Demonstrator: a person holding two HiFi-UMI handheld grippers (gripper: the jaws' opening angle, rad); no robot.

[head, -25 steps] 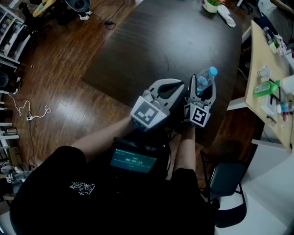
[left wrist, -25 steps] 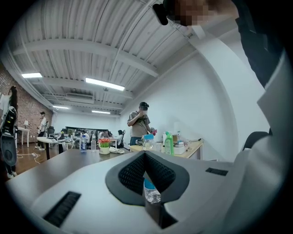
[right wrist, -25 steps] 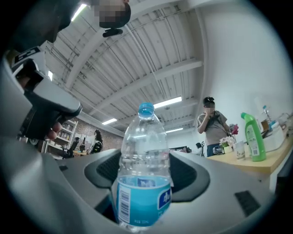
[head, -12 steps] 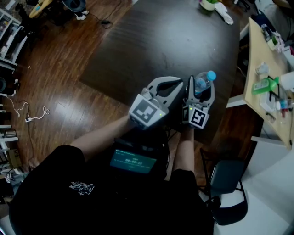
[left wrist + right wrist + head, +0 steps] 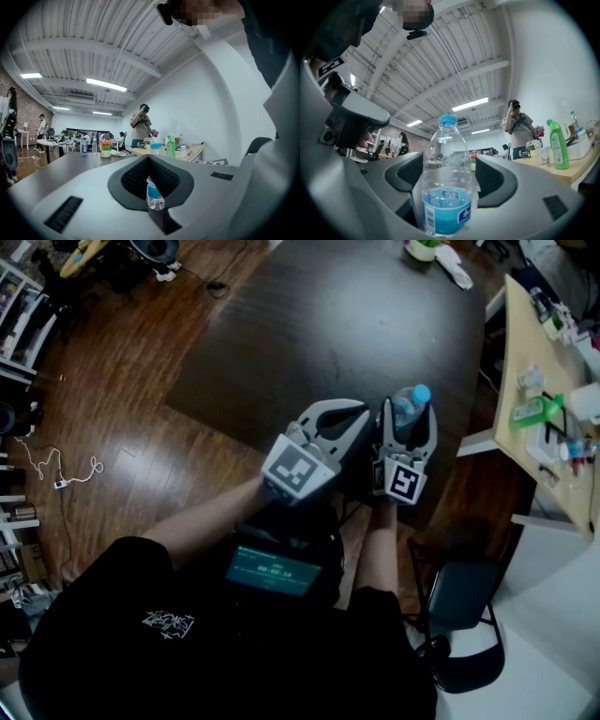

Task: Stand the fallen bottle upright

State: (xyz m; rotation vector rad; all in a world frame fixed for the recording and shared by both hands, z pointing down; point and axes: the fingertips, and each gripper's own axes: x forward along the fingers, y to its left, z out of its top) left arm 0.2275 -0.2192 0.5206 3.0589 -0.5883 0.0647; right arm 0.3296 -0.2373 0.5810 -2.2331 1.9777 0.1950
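My left tongs were shut tip to tip with nothing in them. I held them level just beside the work, since one pair was enough for this job. My right tongs had just been opening and stood at their widest. The clear plastic water bottle with a blue cap was between the jaws, but the pads were clear of its sides. I judged that was the point: the bottle stood upright on its own on the dark brown table, near the edge closest to me, so I was letting go rather than gripping. Its blue label carried white print and a barcode strip, too blurred for me to read. Further right, a green plastic bottle stood on a pale wooden desk, its label unreadable too.
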